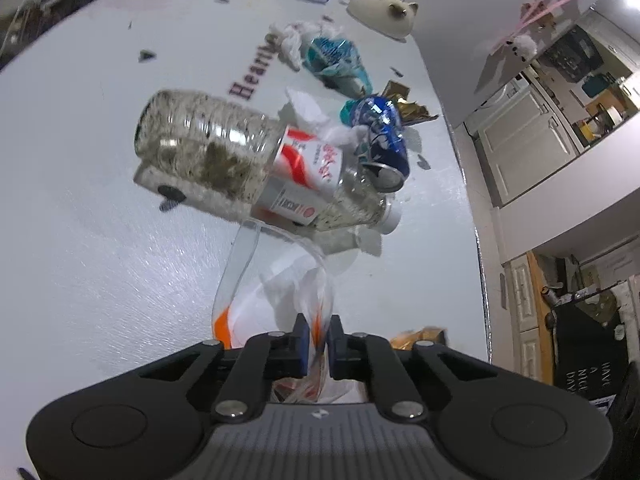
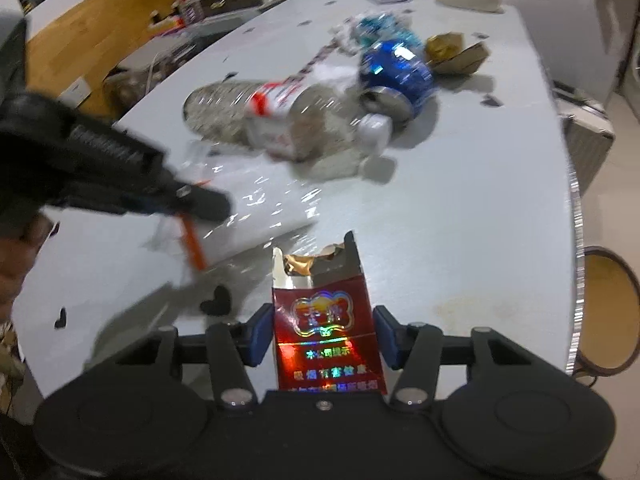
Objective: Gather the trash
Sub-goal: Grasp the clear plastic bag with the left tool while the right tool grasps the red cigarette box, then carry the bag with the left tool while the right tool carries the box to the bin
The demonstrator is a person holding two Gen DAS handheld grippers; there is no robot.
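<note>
Trash crowds mid-table; near me the white round table (image 2: 460, 240) lies bare to its rim. My left gripper (image 1: 318, 334) clenches a clear orange-striped plastic bag (image 1: 276, 280). My right gripper (image 2: 320, 334) seemingly grasps a torn red cigarette pack (image 2: 326, 336), pads beside its edges. Tabletop lettering reads "Heart".

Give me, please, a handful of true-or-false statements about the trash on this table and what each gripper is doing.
1. The left gripper is shut on the clear plastic bag. True.
2. The red cigarette pack sits between the fingers of the right gripper. True.
3. The plastic bottle stands upright. False: it lies on its side on the white table.
4. The blue can is undamaged. False: it is crushed.
5. The cat-shaped ornament is at the far end of the table. True.
6. The cigarette pack is sealed. False: its top is torn open.
</note>
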